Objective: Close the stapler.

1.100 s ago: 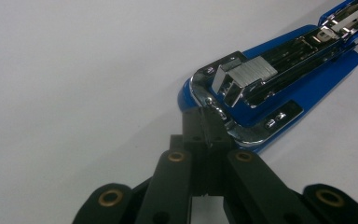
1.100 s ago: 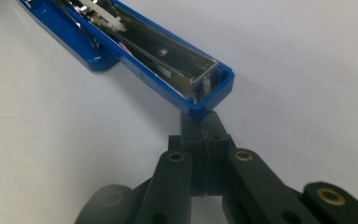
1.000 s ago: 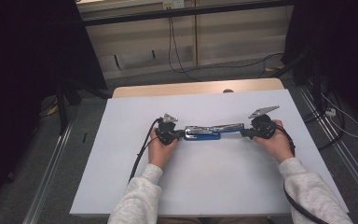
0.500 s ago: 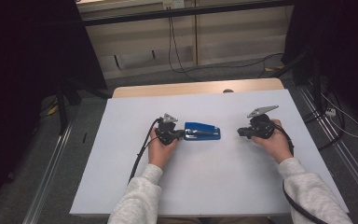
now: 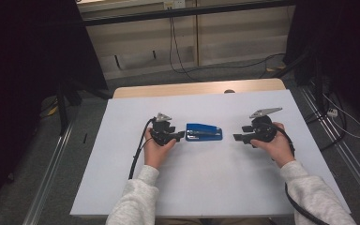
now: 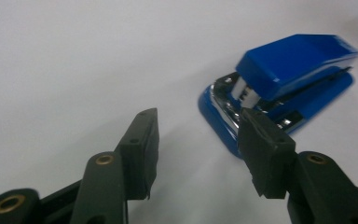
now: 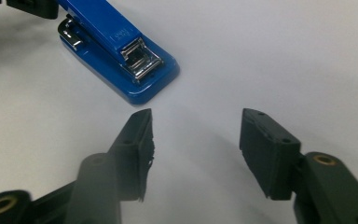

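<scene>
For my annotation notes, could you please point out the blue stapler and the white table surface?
blue stapler (image 5: pixel 204 132), high view, middle of its top cover.
white table surface (image 5: pixel 215 178), high view, bare area between the forearms.

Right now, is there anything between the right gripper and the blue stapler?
No. In the high view, the stretch between the right gripper and the blue stapler is bare white table; the right gripper view shows the same.

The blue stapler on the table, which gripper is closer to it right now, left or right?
Left. The left gripper sits right at the stapler's near end, jaws open. The right gripper is farther off beyond the other end, also open, with bare table between.
</scene>
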`<state>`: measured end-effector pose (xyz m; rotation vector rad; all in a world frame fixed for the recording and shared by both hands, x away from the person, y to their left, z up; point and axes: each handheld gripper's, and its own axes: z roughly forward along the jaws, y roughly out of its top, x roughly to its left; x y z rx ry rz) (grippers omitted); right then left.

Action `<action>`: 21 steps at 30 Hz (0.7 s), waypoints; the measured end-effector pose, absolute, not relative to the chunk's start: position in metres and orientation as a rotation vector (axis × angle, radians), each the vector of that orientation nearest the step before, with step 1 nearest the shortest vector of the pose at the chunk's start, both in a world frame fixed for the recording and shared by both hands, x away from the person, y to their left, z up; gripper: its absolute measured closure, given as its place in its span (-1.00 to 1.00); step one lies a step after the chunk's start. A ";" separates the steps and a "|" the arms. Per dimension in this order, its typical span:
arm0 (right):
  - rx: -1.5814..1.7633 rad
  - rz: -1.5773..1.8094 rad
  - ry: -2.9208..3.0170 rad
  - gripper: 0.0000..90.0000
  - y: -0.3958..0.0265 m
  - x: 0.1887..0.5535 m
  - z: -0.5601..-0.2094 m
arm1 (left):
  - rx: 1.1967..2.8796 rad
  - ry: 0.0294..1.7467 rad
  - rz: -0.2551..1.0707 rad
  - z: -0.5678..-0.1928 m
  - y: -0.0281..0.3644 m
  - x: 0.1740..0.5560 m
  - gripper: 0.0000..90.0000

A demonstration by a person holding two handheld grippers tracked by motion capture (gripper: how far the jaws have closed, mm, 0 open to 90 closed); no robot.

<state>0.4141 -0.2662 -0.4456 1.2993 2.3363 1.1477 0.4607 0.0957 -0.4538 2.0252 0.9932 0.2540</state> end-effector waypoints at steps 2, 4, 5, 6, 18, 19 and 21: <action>1.302 1.157 2.339 -0.26 -0.266 0.413 -0.446 | 2.011 0.976 0.253 -0.450 0.100 0.457 0.00; 1.318 1.181 2.322 -0.46 -0.266 0.409 -0.444 | 1.989 0.976 0.218 -0.445 0.104 0.453 -0.31; 1.320 1.190 2.313 -0.48 -0.266 0.408 -0.443 | 1.978 0.977 0.205 -0.443 0.106 0.451 -0.36; 1.327 1.199 2.306 -0.52 -0.267 0.407 -0.442 | 1.961 0.962 0.201 -0.439 0.110 0.446 -0.41; 1.256 1.180 2.357 -0.68 -0.264 0.378 -0.440 | 1.965 0.906 0.193 -0.430 0.126 0.429 -0.71; 1.256 1.180 2.357 -0.68 -0.264 0.378 -0.440 | 1.965 0.906 0.193 -0.430 0.126 0.429 -0.72; 1.248 1.193 2.358 -0.68 -0.265 0.374 -0.438 | 1.970 0.895 0.205 -0.429 0.128 0.426 -0.72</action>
